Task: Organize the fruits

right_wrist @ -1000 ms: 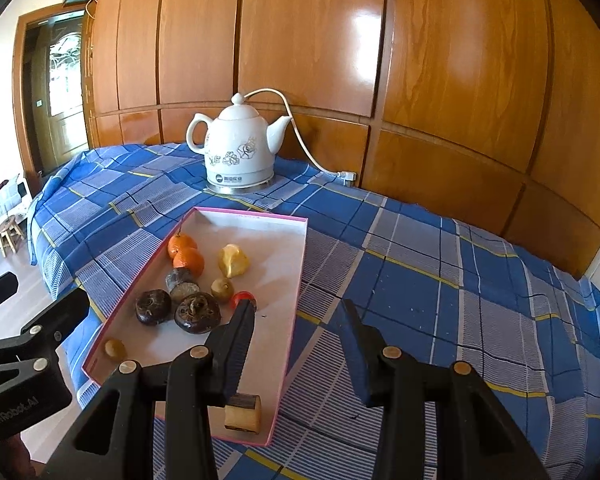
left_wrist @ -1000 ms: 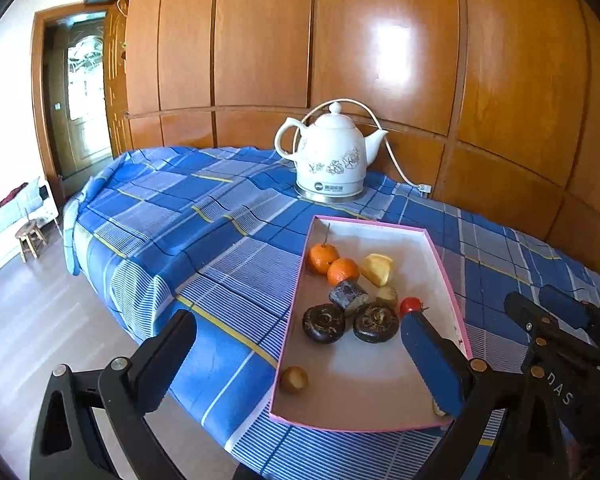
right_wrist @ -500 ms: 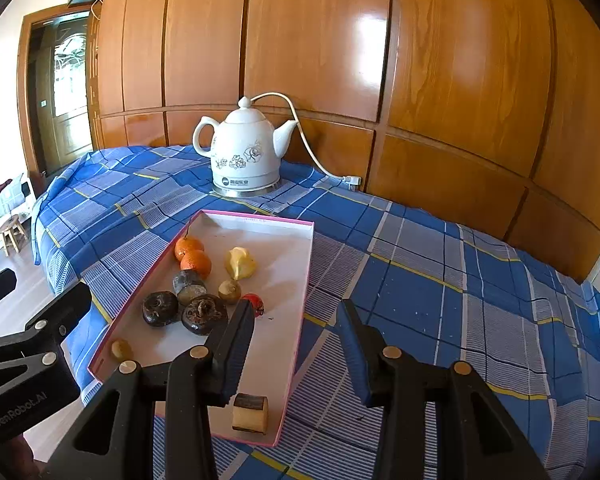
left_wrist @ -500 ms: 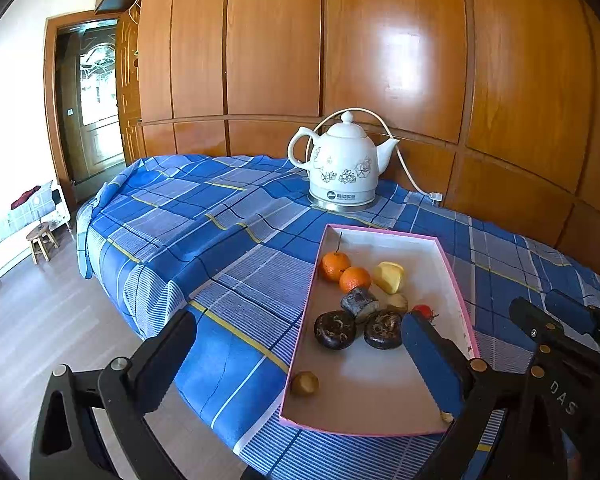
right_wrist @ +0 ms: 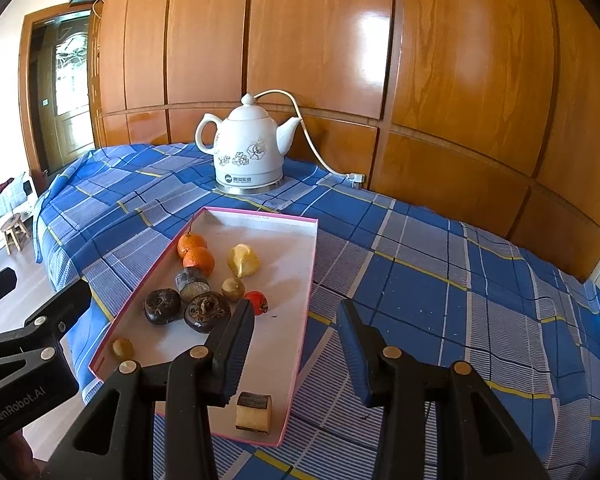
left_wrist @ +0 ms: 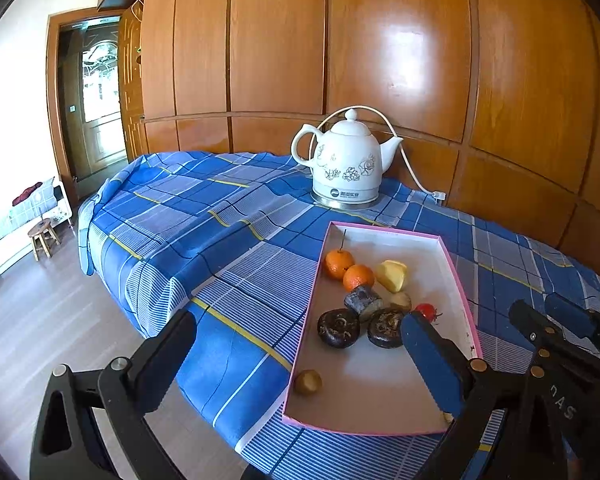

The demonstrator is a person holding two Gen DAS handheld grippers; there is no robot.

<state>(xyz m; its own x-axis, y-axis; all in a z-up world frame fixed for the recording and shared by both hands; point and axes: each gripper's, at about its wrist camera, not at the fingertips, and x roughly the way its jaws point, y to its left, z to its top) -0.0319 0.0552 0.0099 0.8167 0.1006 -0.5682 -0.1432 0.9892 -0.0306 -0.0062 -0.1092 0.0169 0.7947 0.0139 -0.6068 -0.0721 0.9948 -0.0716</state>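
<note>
Left wrist view: your left gripper (left_wrist: 296, 364) hangs over the near left corner of the shallow pink-edged box (left_wrist: 458, 280), its fingers spread wide with nothing between them. One pad sits above the tablecloth (left_wrist: 204, 208) outside the box, the other above the box floor beside the fruit. The box lies on the blue plaid cloth, its long axis running away from you toward the white floral kettle (left_wrist: 346, 160), which stands just beyond the far end with its cord (left_wrist: 410, 168) trailing to the wood-panelled wall (left_wrist: 396, 48).

Inside the box, the two tangerines (left_wrist: 348, 270) touch each other against the left wall, the farther one with a stem. A pale yellow fruit piece (left_wrist: 394, 276) lies just to their right. Below them sit a dark cylindrical chunk (left_wrist: 363, 300), two dark wrinkled round fruits (left_wrist: 338, 328) side by side, a small tan fruit (left_wrist: 400, 300) and a small red fruit (left_wrist: 427, 311), partly hidden by your pad. A lone brownish round fruit (left_wrist: 308, 382) rests near the left wall, well apart from the cluster.

In the right wrist view, your right gripper (right_wrist: 296, 344) holds nothing; its fingers stand partly open, straddling the box's right wall, left pad over the box floor and right pad over the cloth. A tan block with a dark top (right_wrist: 254, 412) lies at the near right corner, just below the left pad.
</note>
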